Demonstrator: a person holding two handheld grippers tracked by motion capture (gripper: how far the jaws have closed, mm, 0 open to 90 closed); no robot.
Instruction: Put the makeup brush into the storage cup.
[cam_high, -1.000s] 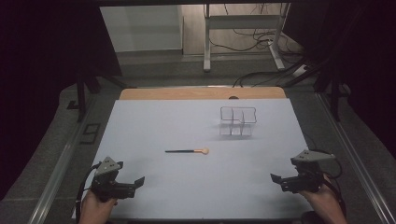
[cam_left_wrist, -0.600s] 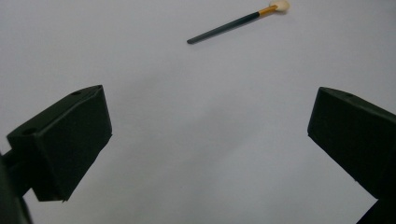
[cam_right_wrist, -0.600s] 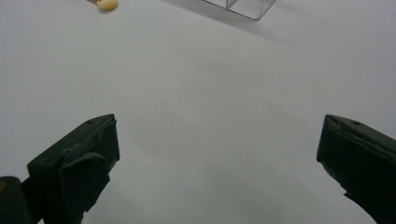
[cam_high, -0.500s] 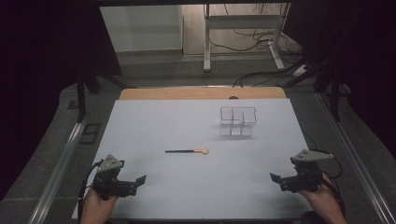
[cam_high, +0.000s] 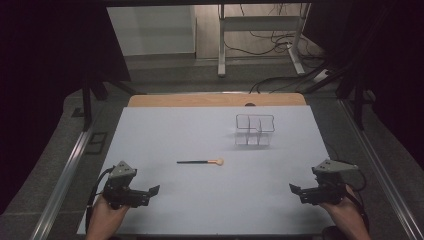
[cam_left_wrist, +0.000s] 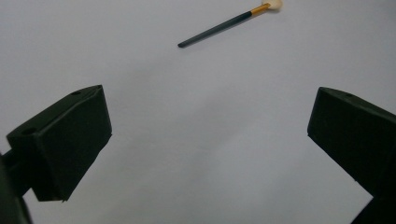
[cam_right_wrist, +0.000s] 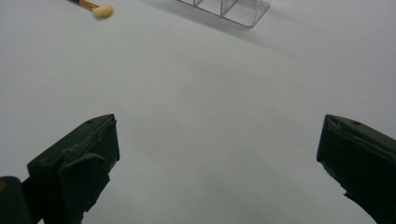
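On the matte white table, a slim black-handled brush with perhaps a foam tip lies between two released grippers.

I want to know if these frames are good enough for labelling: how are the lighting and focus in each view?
High view: the white table is evenly lit and the surroundings very dark; the brush is small but distinct, and the clear organizer reads faintly. Left gripper view: soft, with slightly blurred jaws and a crisp brush. Right gripper view: dim, with a soft shadow beside the organizer.
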